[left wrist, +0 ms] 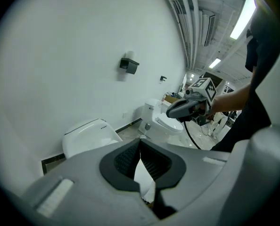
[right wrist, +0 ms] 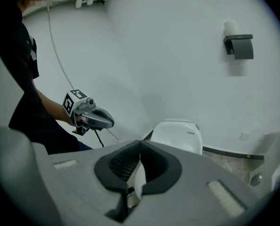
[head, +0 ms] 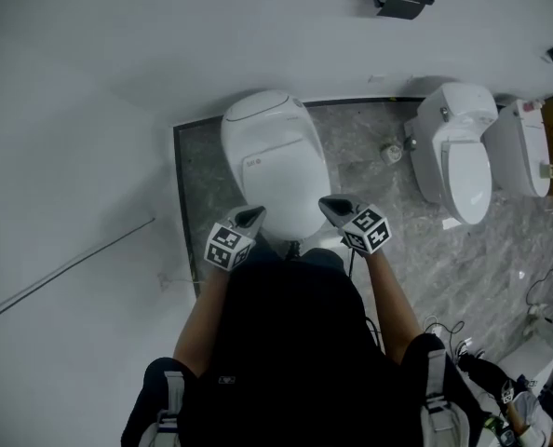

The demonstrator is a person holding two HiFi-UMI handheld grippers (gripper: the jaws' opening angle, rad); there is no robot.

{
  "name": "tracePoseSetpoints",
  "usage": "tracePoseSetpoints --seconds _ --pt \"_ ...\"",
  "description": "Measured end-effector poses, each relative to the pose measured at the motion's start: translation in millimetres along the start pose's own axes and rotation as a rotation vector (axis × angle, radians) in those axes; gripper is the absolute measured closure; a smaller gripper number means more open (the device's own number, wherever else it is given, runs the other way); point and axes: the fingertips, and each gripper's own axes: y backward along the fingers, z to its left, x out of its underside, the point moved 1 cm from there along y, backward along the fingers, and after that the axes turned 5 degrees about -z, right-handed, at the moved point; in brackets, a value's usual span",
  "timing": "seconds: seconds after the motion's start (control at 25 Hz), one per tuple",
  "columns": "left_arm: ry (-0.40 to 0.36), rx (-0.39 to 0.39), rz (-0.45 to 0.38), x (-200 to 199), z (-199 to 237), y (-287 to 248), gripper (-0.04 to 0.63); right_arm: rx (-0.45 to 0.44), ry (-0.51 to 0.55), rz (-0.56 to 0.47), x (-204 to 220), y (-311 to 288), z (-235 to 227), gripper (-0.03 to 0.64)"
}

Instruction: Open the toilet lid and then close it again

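Only gripper views tell | left tongs (left wrist: 140, 142), right tongs (right wrist: 140, 144) closed, empty | toilet lid (head: 275, 156) down

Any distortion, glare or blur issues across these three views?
Head view: soft, even light, toilet sharp, mild distortion. Left gripper view: strong fisheye with black corners, ceiling light blown out. Right gripper view: same fisheye and dark corners, wall evenly lit, paper holder crisp.
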Motion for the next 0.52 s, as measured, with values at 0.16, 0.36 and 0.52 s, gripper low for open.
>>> tracePoseSetpoints --seconds 0.16,0.36,0.52 --pt "-0.017 -0.012 -0.007 -11.0 4.4 -0.4 0.584 0.005 0.0 -0.007 -2.6 3.3 -4.6 0.614" --pt "-0.034 -0.002 0.004 -11.2 -0.2 -3.4 0.584 0.036 -0.02 -0.024 6.0 12.1 -7.6 0.614" --pt "-0.051 0.01 -0.005 -13.4 -14.4 -8.0 0.583 0.093 -0.023 -0.037 10.0 31.1 -12.9 0.614"
